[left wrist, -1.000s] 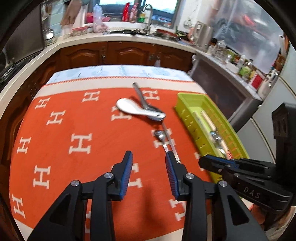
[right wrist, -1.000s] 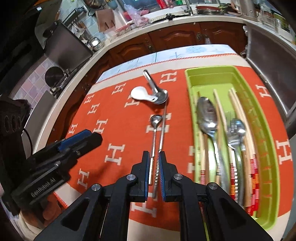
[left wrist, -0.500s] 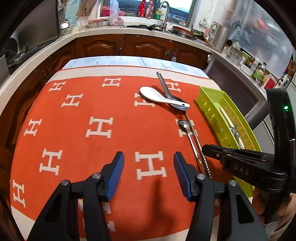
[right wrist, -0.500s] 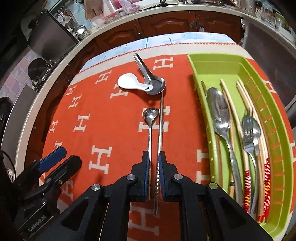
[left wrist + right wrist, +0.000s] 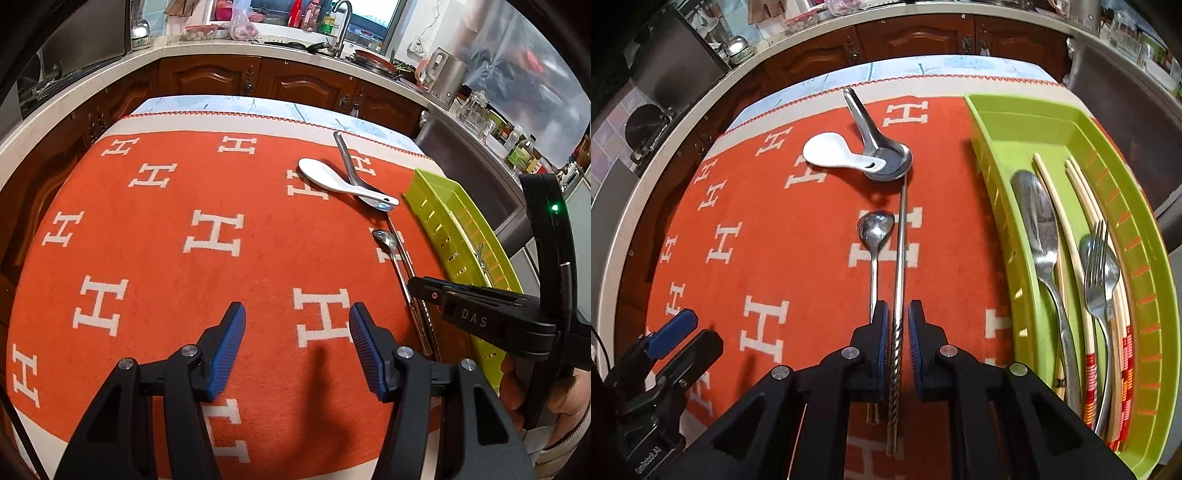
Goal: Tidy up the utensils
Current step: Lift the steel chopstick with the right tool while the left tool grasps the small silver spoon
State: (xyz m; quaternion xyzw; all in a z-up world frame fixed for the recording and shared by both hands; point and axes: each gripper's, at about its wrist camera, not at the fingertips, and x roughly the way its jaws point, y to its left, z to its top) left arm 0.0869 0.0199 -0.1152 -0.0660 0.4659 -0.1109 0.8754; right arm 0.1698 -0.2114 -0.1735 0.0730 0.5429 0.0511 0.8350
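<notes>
Straddling the twisted rod [image 5: 898, 291], the right gripper [image 5: 898, 314] sits low over the cloth [image 5: 798, 258] with its blue pads a narrow gap apart, one on each side of the rod's spiral handle. I cannot tell whether the pads touch the metal; a sliver of cloth seems to show on either side, so I judge the grip not yet closed. The small spoon [image 5: 873, 236] lies just left of the rod, its stem running under the left pad, so a close here risks pinching both pieces.

The left gripper [image 5: 297, 347] hovers over bare cloth, fingers wide, holding nothing. It looks parked out of the way, leaving the right side free to work beside the tray [image 5: 993, 192].

The rod is thin polished steel, straight and smooth along most of its length, with a rope-like twist at the near end. Its far tip meets the rim of the steel ladle [image 5: 886, 162]. A white spoon [image 5: 831, 153] rests with its handle in the ladle's bowl.

The tray is lime green with slotted walls and stands on the right edge of the cloth. It already holds a large spoon [image 5: 1039, 229], a fork [image 5: 1099, 269] and several chopsticks [image 5: 1071, 236], all lying lengthwise. Four pieces remain on the cloth, so the sorting seems roughly half done.
</notes>
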